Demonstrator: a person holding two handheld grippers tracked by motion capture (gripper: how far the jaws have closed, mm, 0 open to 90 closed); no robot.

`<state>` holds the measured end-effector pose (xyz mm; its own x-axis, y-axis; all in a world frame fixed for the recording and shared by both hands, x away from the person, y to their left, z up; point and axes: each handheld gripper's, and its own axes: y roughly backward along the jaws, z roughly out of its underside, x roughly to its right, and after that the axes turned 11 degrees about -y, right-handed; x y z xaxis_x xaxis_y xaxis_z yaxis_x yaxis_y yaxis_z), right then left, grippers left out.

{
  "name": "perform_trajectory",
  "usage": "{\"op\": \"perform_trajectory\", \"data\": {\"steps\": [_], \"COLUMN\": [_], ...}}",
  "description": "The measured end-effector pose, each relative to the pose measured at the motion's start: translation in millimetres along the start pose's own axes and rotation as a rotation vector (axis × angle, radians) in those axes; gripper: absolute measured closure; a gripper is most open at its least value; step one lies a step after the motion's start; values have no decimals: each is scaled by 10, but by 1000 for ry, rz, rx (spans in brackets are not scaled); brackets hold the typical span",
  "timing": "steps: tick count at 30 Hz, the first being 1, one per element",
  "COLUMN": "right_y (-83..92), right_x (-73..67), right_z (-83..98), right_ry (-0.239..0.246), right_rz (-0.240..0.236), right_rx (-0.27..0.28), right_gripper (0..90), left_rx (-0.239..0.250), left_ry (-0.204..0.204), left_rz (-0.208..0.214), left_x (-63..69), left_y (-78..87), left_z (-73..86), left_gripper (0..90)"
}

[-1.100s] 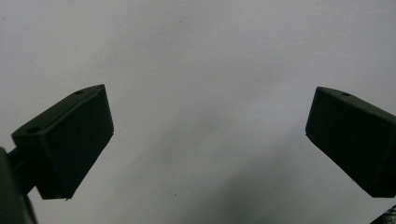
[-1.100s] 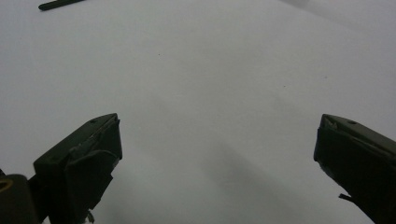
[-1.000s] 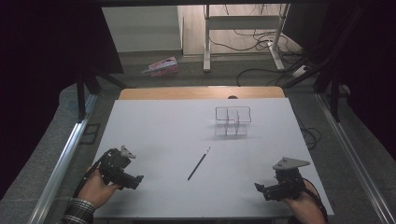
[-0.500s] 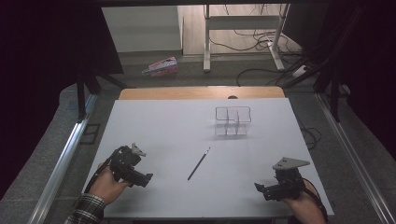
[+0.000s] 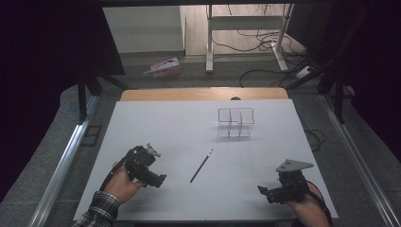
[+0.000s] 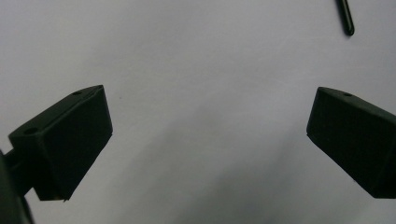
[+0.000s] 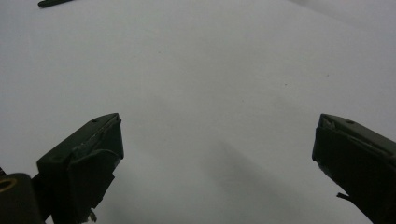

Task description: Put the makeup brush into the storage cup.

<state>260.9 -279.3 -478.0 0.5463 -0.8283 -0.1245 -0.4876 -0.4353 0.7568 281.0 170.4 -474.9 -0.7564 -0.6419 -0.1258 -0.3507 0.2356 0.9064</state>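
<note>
A thin black pen (image 5: 201,165) lies on the white table (image 5: 179,127), slanting from near left to far right. My left gripper (image 5: 160,180) hovers just left of the pen's near end, its jaws wide apart over bare table. In the left gripper view its own jaws frame the gripper's midpoint (image 6: 205,140), and the pen's end (image 6: 346,18) pokes in at the top right. My right gripper (image 5: 263,191) rests low at the near right corner, open, with nothing between its jaws (image 7: 215,163). The pen tip (image 7: 53,3) shows at that view's top left.
A clear compartmented holder (image 5: 235,122) stands on the far right half of the table. A wooden strip (image 5: 203,93) edges the table's far side. Metal rails (image 5: 61,165) run along both sides, and cables and a pink packet (image 5: 164,67) lie on the floor beyond.
My left gripper has moved right and slightly forward across the table, closing in on the pen. The right gripper and the pen have stayed put.
</note>
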Motion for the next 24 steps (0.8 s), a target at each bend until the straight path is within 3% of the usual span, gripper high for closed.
{"op": "perform_trajectory", "data": {"steps": [24], "right_y": [-5], "right_x": [1], "right_z": [-1], "right_ry": [3], "right_rz": [-7], "right_rx": [-7], "right_gripper": [21], "left_rx": [-24], "left_ry": [-82], "left_rz": [11], "left_x": [151], "left_y": [-154], "left_z": [-393], "left_gripper": [6]}}
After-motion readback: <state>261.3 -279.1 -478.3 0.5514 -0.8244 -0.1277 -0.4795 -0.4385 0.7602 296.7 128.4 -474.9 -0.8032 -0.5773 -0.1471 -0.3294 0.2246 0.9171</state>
